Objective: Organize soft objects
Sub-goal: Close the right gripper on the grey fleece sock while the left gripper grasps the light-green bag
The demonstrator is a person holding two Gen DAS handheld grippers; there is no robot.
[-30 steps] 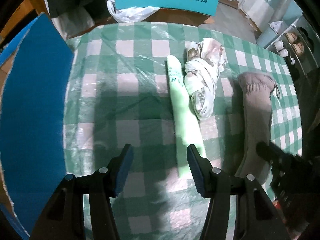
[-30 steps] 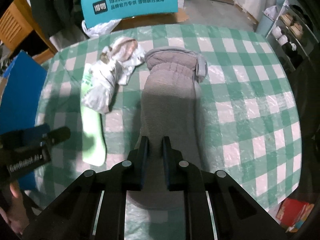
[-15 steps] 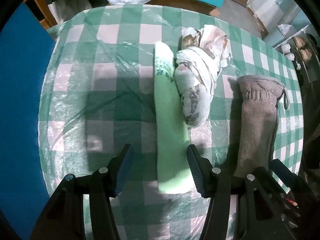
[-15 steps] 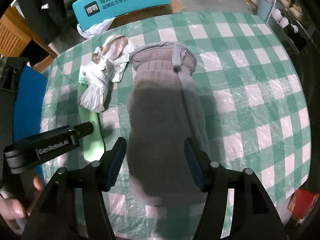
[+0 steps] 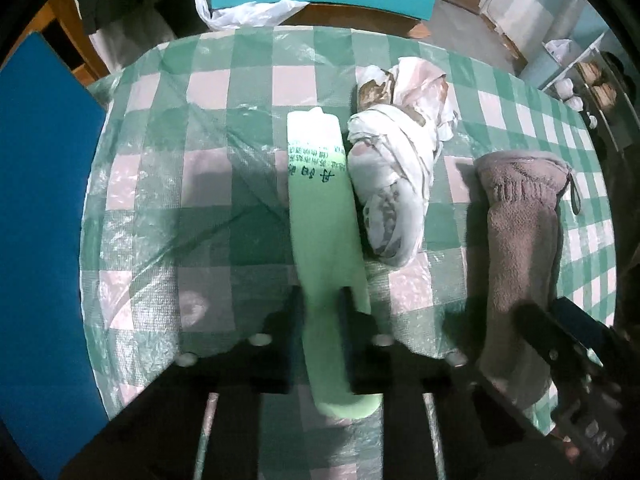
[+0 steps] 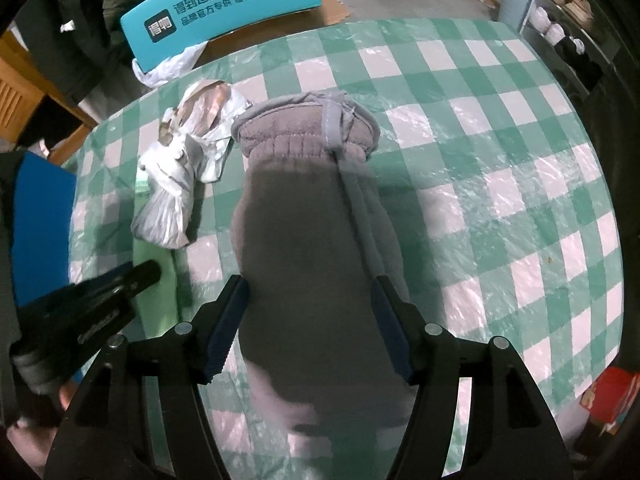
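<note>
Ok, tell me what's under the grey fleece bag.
The grey fleece bag lies flat on the green checked tablecloth. Cloth shows all round it; anything beneath it is covered and cannot be seen.

White Chinese print, 得物 in a dark square logo and beside it 得到运动×潮流×好物 with 品牌官方专供 得物联合保障 beneath, was seen on the teal box [image 6: 224, 12] at upper left of the right view. Dark green characters, upside down and too blurred to read, were printed on the green roll [image 5: 320, 184].
</note>
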